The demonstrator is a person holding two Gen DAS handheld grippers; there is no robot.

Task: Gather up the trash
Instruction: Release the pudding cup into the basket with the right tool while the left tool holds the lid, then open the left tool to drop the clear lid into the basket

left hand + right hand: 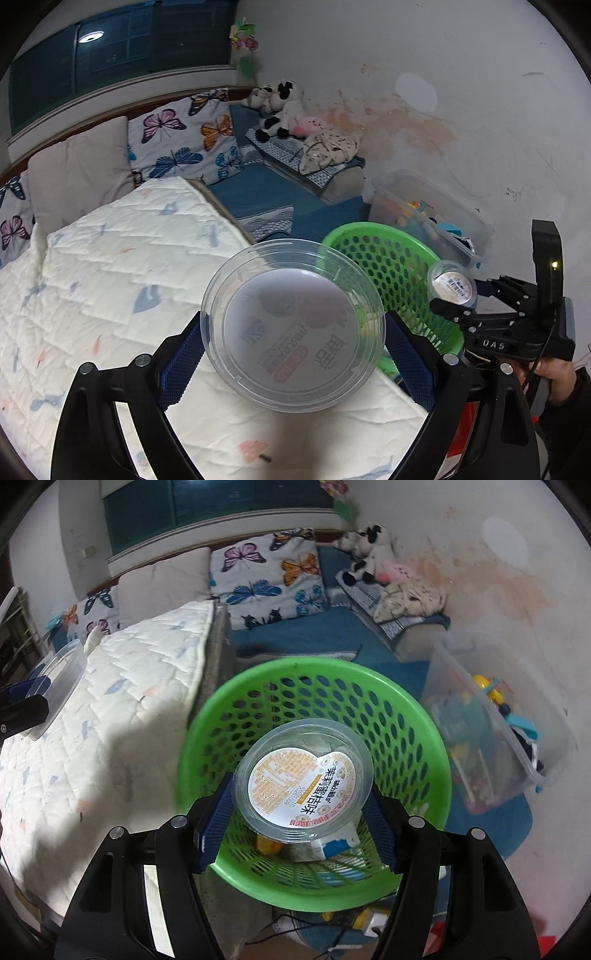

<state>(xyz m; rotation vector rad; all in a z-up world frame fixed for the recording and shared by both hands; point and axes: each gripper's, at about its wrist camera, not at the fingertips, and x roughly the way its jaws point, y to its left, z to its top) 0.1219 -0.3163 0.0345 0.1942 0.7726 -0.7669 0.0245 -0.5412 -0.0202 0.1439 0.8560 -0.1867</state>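
Your left gripper (293, 341) clamps a clear round tub (293, 325) over the quilted mattress (110, 266), its mirrored print too faint to read. Your right gripper (301, 806) pinches a small jelly cup (304, 779), lid reading 茉莉蜜桔味, right above the green mesh basket (424, 746). That basket's rim lies just beside the mattress edge; "DAS" marks the right gripper's body.

White letters "DAS" mark the black body of the right claw (452, 301). The small cup's (304, 781) foil lid reads "茉莉蜜桔味" beside the digits "20251009". Print on the large clear container (293, 325) shows reversed and illegible.
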